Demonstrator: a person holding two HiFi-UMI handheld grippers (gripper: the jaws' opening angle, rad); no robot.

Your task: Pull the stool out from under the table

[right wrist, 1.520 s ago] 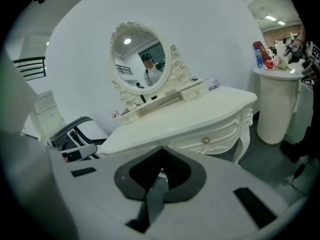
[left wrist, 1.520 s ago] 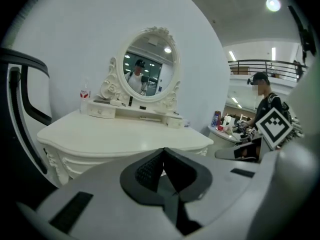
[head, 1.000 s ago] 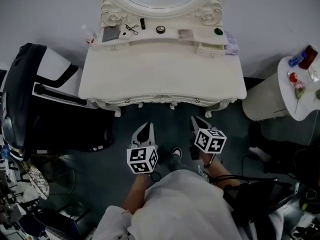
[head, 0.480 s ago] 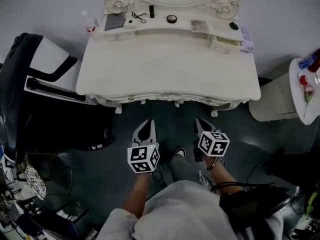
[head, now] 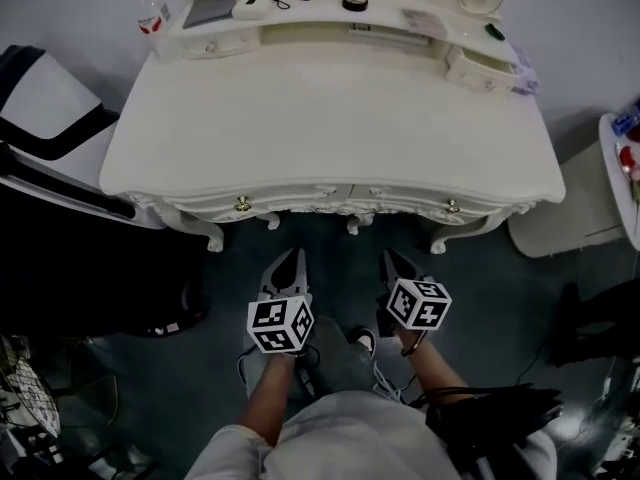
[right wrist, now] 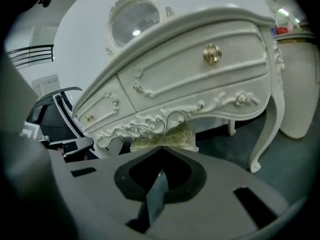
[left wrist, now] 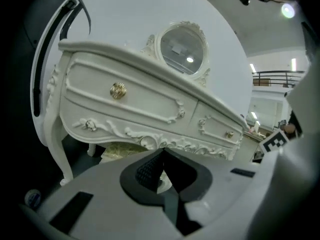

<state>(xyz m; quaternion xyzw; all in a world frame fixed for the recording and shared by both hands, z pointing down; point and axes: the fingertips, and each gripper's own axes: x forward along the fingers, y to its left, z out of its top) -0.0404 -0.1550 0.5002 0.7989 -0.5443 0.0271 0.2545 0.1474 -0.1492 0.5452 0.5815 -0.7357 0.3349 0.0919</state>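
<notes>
Compared with a second ago, the table [head: 330,118] looks larger and closer in the head view, and its mirror is now cut off at the far edge. The left gripper [head: 289,256] and right gripper [head: 388,258] have come lower. Both have their jaws pressed together and hold nothing. The stool [right wrist: 162,136] stands under the table, far from both tips.

Setting: staged dressing corner inside a large hall, not a lived-in home. Evidence: ornate white vanity tabletop [head: 330,118], oval mirror [left wrist: 182,46], small toiletries [head: 353,2]. Behind it: mezzanine railing [left wrist: 272,76], ceiling strip lights [left wrist: 293,64].
</notes>
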